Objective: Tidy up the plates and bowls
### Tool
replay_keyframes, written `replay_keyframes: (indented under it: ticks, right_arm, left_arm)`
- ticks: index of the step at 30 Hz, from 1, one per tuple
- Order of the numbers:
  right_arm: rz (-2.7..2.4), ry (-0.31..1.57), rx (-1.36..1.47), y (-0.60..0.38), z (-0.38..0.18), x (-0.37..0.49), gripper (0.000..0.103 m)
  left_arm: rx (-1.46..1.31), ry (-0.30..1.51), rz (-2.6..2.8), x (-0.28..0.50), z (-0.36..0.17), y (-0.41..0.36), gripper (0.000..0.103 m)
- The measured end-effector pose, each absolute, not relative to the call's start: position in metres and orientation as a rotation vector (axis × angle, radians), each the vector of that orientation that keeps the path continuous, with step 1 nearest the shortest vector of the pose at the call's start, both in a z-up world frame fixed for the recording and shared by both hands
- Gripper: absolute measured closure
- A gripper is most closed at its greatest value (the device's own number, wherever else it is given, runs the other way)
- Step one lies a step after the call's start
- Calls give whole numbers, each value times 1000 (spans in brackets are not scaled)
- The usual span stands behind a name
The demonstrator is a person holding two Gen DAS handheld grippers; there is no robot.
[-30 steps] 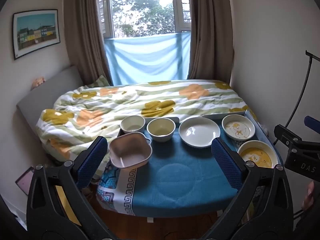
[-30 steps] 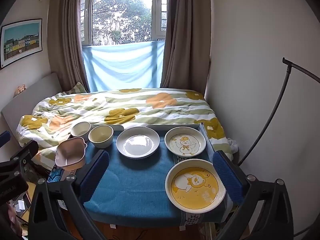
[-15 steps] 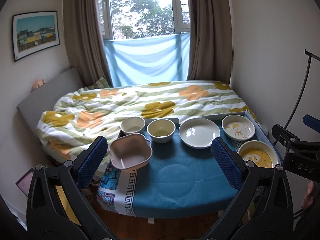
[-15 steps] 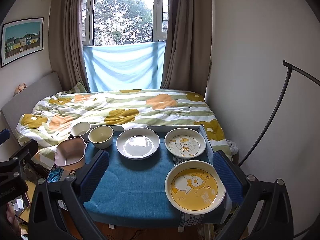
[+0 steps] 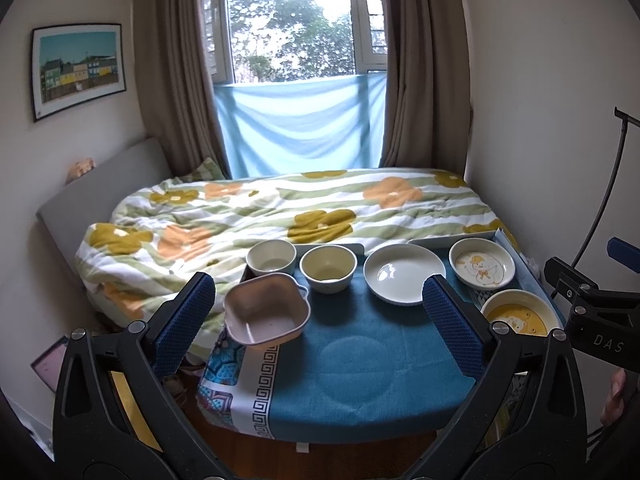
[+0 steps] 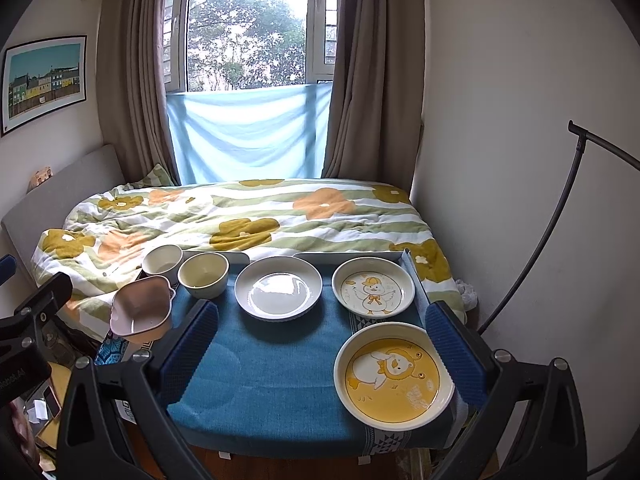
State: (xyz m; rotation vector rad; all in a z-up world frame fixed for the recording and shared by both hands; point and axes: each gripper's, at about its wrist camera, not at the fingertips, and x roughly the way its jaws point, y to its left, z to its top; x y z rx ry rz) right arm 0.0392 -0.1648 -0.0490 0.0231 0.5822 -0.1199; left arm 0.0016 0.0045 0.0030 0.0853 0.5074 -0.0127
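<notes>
On the blue-clothed table [image 5: 360,364] [image 6: 264,380] stand a pink square bowl [image 5: 266,314] [image 6: 140,310] at the left edge, two cream bowls [image 5: 271,257] [image 5: 328,268] [image 6: 162,261] [image 6: 203,274], a plain white plate [image 5: 404,274] [image 6: 278,288], a duck-print plate [image 5: 482,268] [image 6: 374,288] and a yellow bear-print plate [image 5: 520,316] [image 6: 394,376]. My left gripper [image 5: 318,324] is open and empty, held back over the table's front. My right gripper [image 6: 320,348] is open and empty, its right finger beside the yellow plate.
A bed with a flowered quilt [image 5: 280,216] lies right behind the table. A wall [image 6: 520,160] and a black lamp stand [image 6: 560,216] are on the right. Clutter lies on the floor at the left [image 6: 44,400].
Both grippers have risen and tilted slightly, so the scene sits a little lower in each view. No dish has moved.
</notes>
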Motion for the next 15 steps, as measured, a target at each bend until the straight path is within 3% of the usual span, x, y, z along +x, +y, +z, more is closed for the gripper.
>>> replay_keyframes:
  ticks: [15]
  right_arm:
    - [-121,583,20,-163,-50,41,0]
  left_arm:
    - [101,525,-15,11,1,6,0]
